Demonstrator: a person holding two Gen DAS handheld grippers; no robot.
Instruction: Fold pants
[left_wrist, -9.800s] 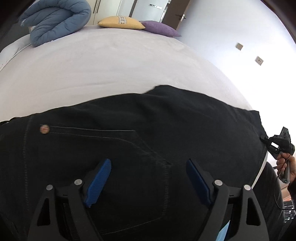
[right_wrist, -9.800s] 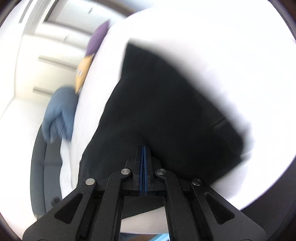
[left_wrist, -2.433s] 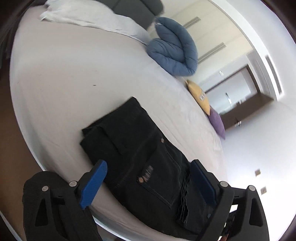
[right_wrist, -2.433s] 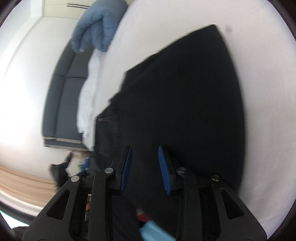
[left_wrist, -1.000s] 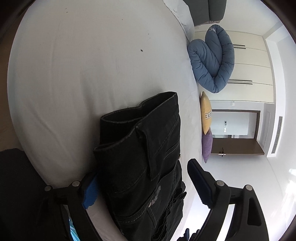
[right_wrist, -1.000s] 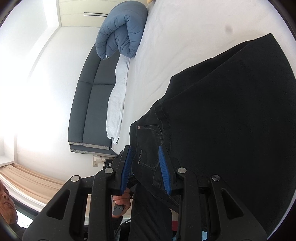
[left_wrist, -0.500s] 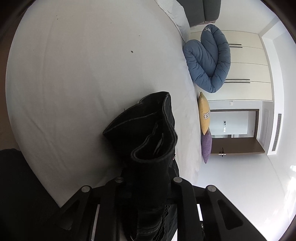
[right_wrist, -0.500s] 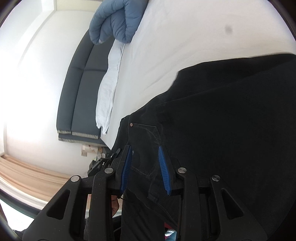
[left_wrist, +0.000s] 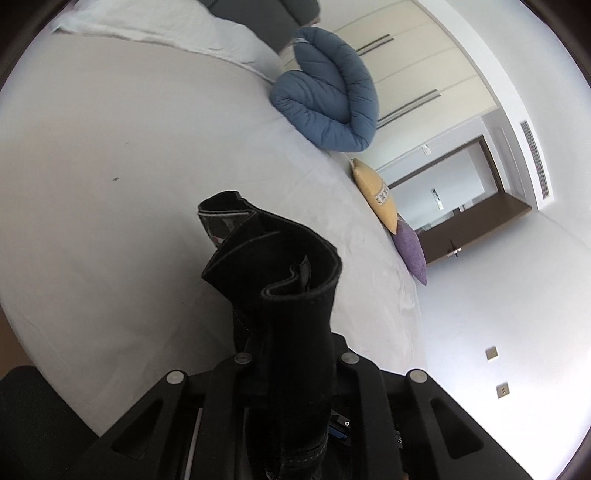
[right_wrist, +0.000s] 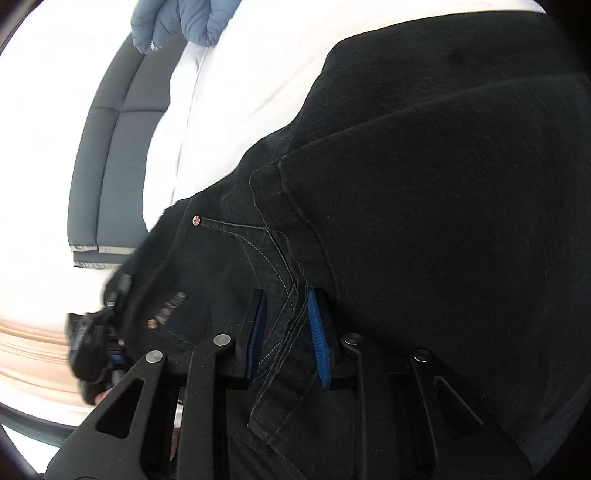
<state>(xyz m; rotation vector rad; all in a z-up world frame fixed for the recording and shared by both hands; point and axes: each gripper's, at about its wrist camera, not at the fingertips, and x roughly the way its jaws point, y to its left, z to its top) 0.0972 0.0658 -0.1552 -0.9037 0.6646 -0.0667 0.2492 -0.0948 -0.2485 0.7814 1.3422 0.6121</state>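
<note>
1. Left wrist view: the left gripper (left_wrist: 291, 354) is clamped on a bunched fold of the black pants (left_wrist: 288, 295), which fills the gap between its jaws; the jaws are closing, with the pads hidden by the cloth.
2. The gripped fold is seen raised off the white bed (left_wrist: 110, 166), its curled edge standing at about 12 o'clock from the jaws.
3. A blue duvet (left_wrist: 328, 103) is seen at 1 o'clock on the bed, with a yellow pillow (left_wrist: 376, 199) and a purple pillow (left_wrist: 410, 251) lined along the bed's far edge at 2 to 3 o'clock.
4. Right wrist view: the right gripper (right_wrist: 286, 332) is seen with a narrow gap between its blue pads (right_wrist: 317, 332), and the jaws are closing.
5. A stitched seam ridge of the pants (right_wrist: 443, 221) lies between the pads; whether the pads press on it cannot be told.
6. The pants are spread from 9 o'clock to 3 o'clock across this view, lying on the bed (right_wrist: 251, 74), a folded layer overlapping the pocket area.
7. The left gripper (right_wrist: 92, 347) is seen blurred at 9 o'clock, at the pants' edge.
8. A grey sofa (right_wrist: 114, 129) is seen at 10 o'clock beyond the bed.
</note>
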